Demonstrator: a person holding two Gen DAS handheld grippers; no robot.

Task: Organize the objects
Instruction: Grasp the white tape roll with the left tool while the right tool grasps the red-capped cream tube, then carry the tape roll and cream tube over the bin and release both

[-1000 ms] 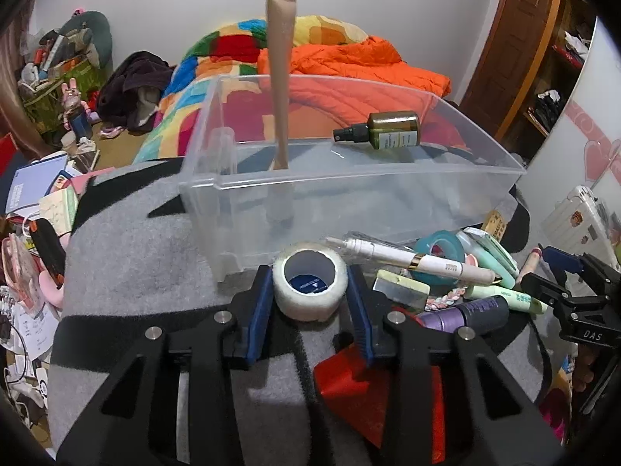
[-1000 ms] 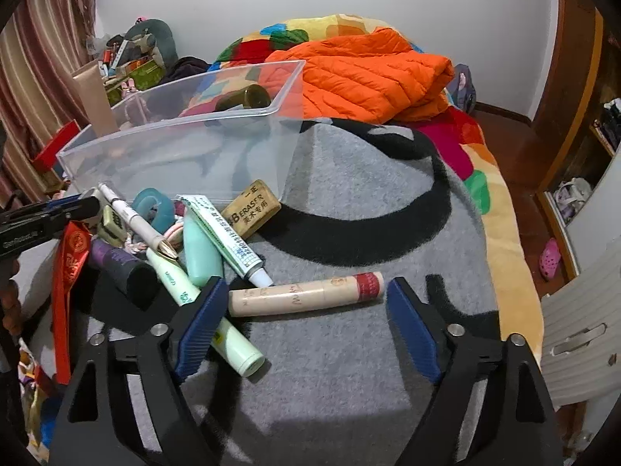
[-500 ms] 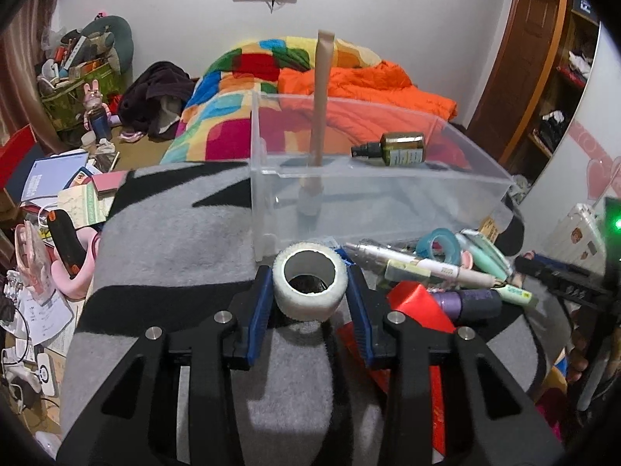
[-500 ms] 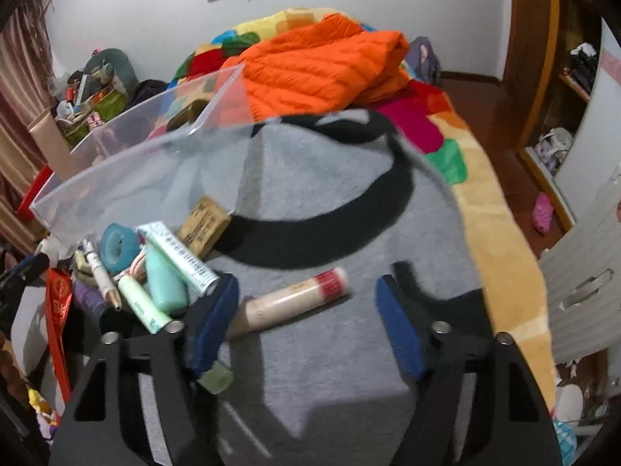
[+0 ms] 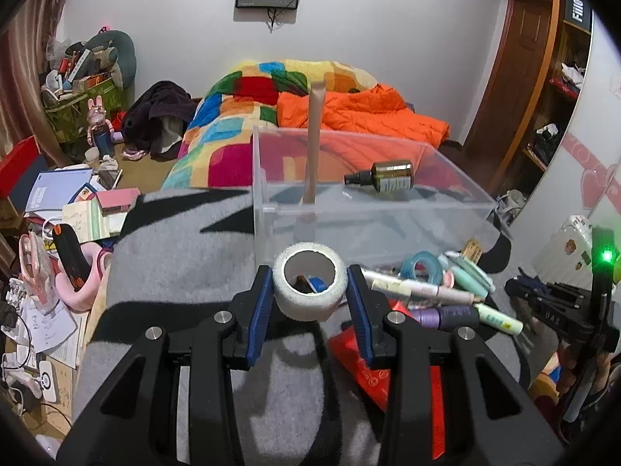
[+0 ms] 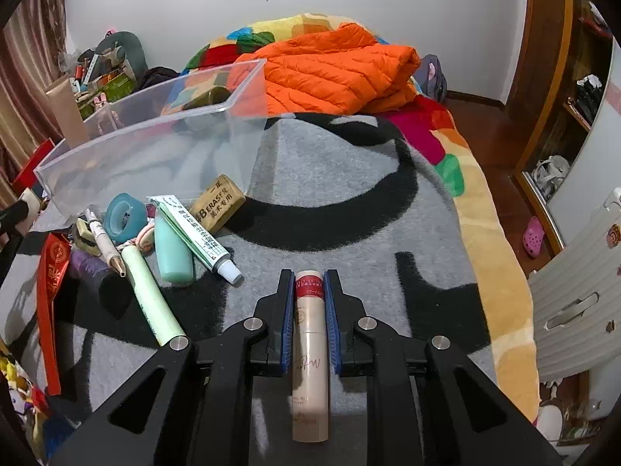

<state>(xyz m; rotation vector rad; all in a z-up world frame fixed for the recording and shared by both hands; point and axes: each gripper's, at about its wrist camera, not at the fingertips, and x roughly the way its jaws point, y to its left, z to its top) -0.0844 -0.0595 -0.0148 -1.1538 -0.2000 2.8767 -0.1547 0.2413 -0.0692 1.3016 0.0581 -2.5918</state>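
My left gripper (image 5: 309,291) is shut on a white tape roll (image 5: 309,287), held above the grey blanket in front of the clear plastic bin (image 5: 372,209). Inside the bin lie a dark spray bottle (image 5: 382,181) and a tall beige tube (image 5: 314,143) leaning upright. My right gripper (image 6: 309,291) is shut on a beige tube with a red cap (image 6: 309,349), which lies lengthwise between the blue pads on the blanket. To its left sits a pile: white ointment tube (image 6: 194,235), teal bottle (image 6: 172,252), teal tape roll (image 6: 125,217), eraser (image 6: 219,207), pale green tube (image 6: 149,297).
A red ribbon strip (image 6: 48,295) and a purple cylinder (image 6: 91,268) lie at the pile's left edge. An orange quilt (image 6: 337,70) is behind the bin. Floor clutter of books and papers (image 5: 70,209) lies left of the bed. The right gripper's body (image 5: 562,318) shows at right.
The right gripper's jaws closed onto the beige red-capped tube, which turned from crosswise to lengthwise between the pads. The left gripper rose with the tape roll, and the bin now looks lower and farther.
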